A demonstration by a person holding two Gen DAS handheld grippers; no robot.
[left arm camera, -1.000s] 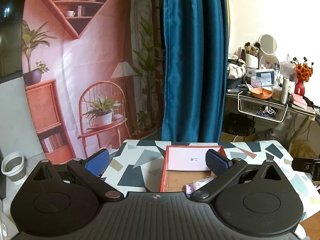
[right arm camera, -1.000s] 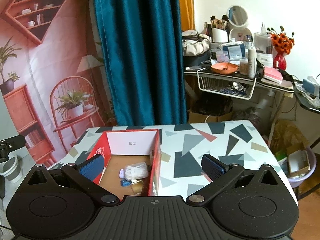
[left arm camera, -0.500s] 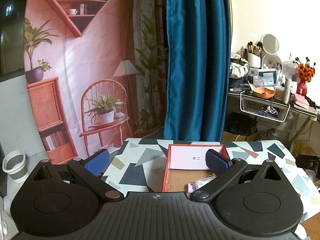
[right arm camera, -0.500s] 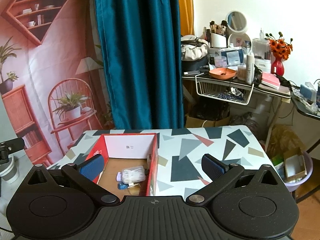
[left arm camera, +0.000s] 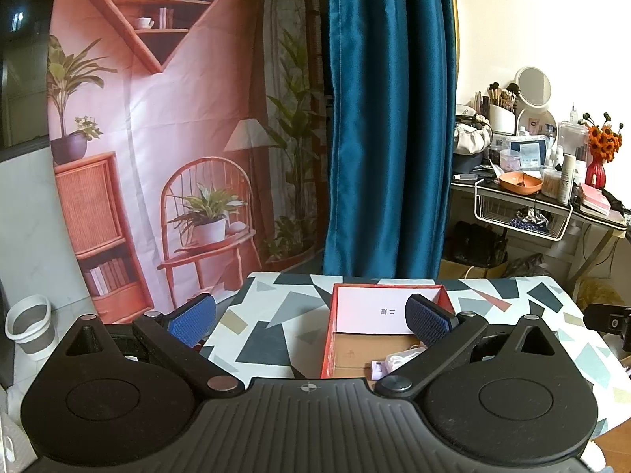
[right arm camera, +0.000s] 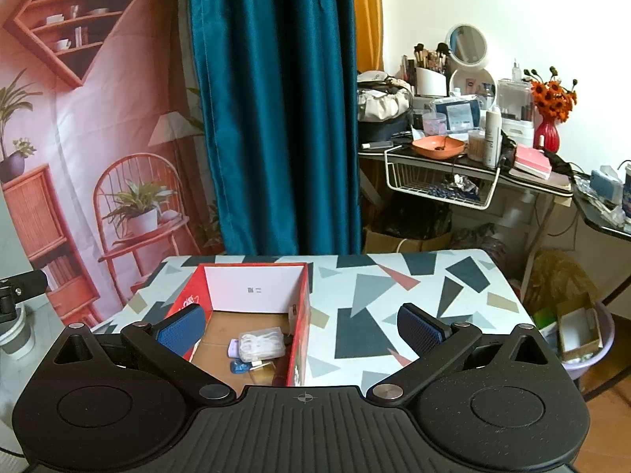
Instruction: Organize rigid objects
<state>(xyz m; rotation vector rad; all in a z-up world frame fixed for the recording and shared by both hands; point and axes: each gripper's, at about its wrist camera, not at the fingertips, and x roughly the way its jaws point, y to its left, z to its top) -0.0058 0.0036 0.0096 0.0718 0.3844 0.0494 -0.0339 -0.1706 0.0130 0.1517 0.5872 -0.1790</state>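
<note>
Both tongs stand wide with nothing between their blue pads — the left gripper (left arm camera: 311, 321) and the right gripper (right arm camera: 301, 325) hang above the near edge of a table (right arm camera: 366, 287) covered in a grey, black and white triangle pattern. On that table sits a red cardboard box (right arm camera: 301, 315), open at the top, with a white card (right arm camera: 254, 289) upright against its far inner wall. Inside the box, on the brown floor toward the near right corner, lie a clear packet of white cable (right arm camera: 262, 345), a small lilac item and a blue one just beside it — too small to name. Seen from the left wrist, the box (left arm camera: 327, 339) lies right of centre, partly behind the right-hand finger. Behind the table hangs a teal curtain (right arm camera: 276, 110).
</note>
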